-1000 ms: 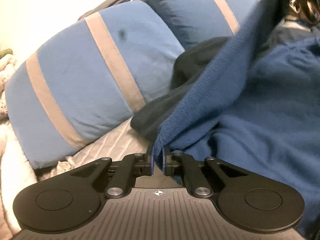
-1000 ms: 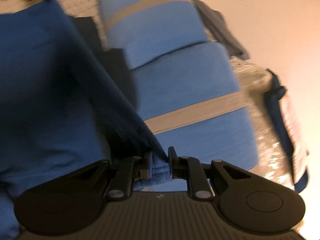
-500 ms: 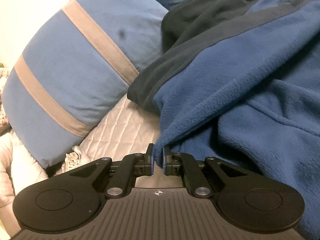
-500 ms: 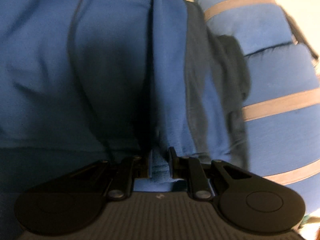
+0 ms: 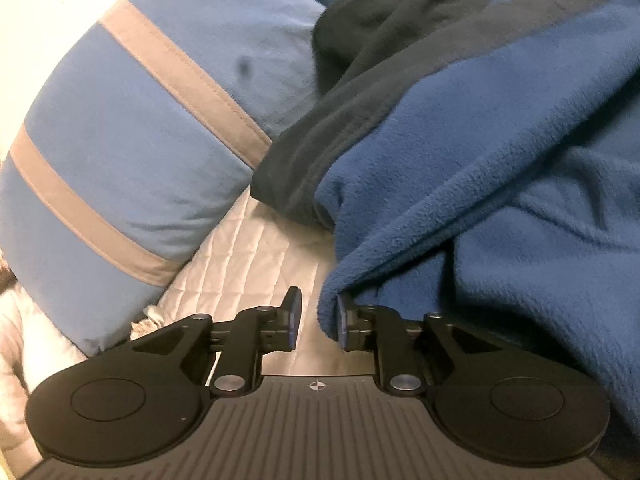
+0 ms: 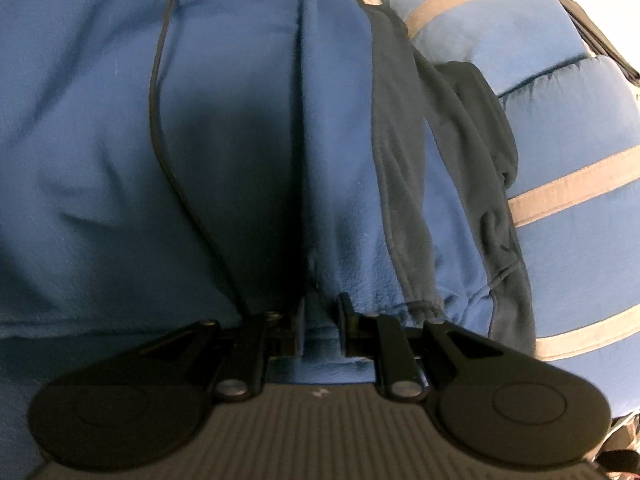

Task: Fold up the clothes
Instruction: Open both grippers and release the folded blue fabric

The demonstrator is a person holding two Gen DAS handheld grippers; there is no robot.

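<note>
A blue fleece garment with dark navy trim lies spread on the bed. My left gripper is open; the fleece's corner hangs against its right finger. In the right wrist view the same blue fleece fills the frame, with a dark panel on its right. My right gripper is open, with a fold of fleece lying between its fingers.
Two blue pillows with beige stripes lean at the head of the bed. A white quilted bedspread shows under the left gripper. A thin dark cord runs across the fleece.
Both grippers lowered the fleece onto the bed and then opened, letting go of the edge they held shut before.
</note>
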